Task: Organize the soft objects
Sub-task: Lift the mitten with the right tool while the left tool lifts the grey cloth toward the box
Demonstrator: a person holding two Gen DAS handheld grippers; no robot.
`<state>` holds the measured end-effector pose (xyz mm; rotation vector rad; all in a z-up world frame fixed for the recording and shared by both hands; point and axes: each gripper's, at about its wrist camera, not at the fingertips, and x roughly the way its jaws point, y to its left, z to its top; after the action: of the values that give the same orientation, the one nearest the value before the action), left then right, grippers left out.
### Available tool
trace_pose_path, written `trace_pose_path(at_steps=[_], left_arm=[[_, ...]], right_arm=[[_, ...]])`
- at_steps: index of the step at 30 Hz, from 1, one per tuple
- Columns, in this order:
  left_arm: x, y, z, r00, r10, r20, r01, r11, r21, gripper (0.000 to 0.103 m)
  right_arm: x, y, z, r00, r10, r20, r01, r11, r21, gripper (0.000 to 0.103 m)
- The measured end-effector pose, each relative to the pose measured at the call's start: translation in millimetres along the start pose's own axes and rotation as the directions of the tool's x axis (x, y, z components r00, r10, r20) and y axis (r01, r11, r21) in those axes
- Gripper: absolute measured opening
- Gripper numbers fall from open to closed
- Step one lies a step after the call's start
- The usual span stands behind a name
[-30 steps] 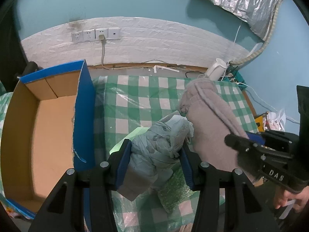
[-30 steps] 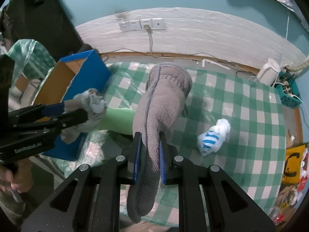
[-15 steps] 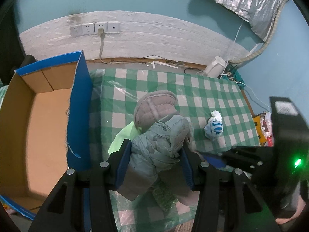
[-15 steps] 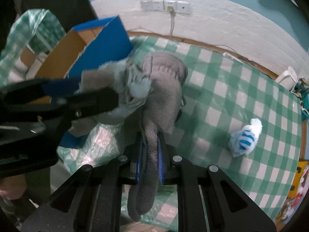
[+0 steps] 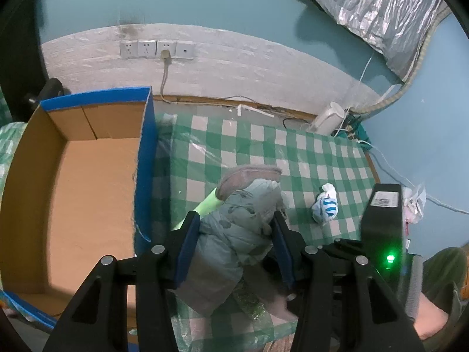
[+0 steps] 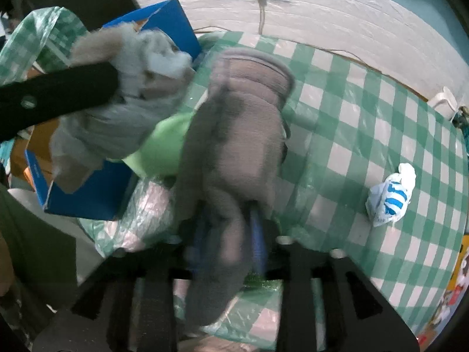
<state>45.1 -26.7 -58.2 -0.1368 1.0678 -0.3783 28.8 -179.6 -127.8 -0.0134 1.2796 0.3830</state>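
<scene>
On the green checked tablecloth (image 5: 307,152), beside the open cardboard box (image 5: 88,182), the left gripper (image 5: 237,228) clamps a pale grey-blue padded garment (image 5: 234,234), while the right gripper (image 6: 225,240), jaws just opening, straddles the grey glove (image 6: 234,135) lying there.

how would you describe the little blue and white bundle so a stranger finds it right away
Start at the green checked cloth covering the table. The small knotted bundle lies alone on its right side, apart from the grey mitten. It is the only white thing with blue stripes.
</scene>
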Motion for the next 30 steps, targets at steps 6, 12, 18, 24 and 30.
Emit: trace_pose_path(at_steps=[6,12,18,24,30], left_arm=[[-6,7,1,1.000,-0.004,0.015,0.005,1.000,-0.017,0.050],[-9,13,0,1.000,0.004,0.018,-0.003,0.999,-0.032,0.050],[-16,16,-1,0.999,0.017,0.035,-0.016,0.999,-0.032,0.050],[-25,15,-2,0.998,0.035,0.056,-0.034,0.999,-0.019,0.050],[-34,15,-2,0.995,0.055,0.078,-0.055,0.998,-0.006,0.050]], right_arm=[[8,1,0,1.000,0.022,-0.005,-0.022,0.999,0.027,0.043],[0,9,3,1.000,0.026,0.008,-0.026,1.000,-0.006,0.016],[-13,14,1,0.999,-0.008,0.036,0.009,1.000,-0.021,0.015],[-29,9,5,0.997,-0.018,0.075,0.018,1.000,-0.006,0.015],[-43,5,11,0.993,-0.026,0.114,0.024,1.000,0.015,0.015]])
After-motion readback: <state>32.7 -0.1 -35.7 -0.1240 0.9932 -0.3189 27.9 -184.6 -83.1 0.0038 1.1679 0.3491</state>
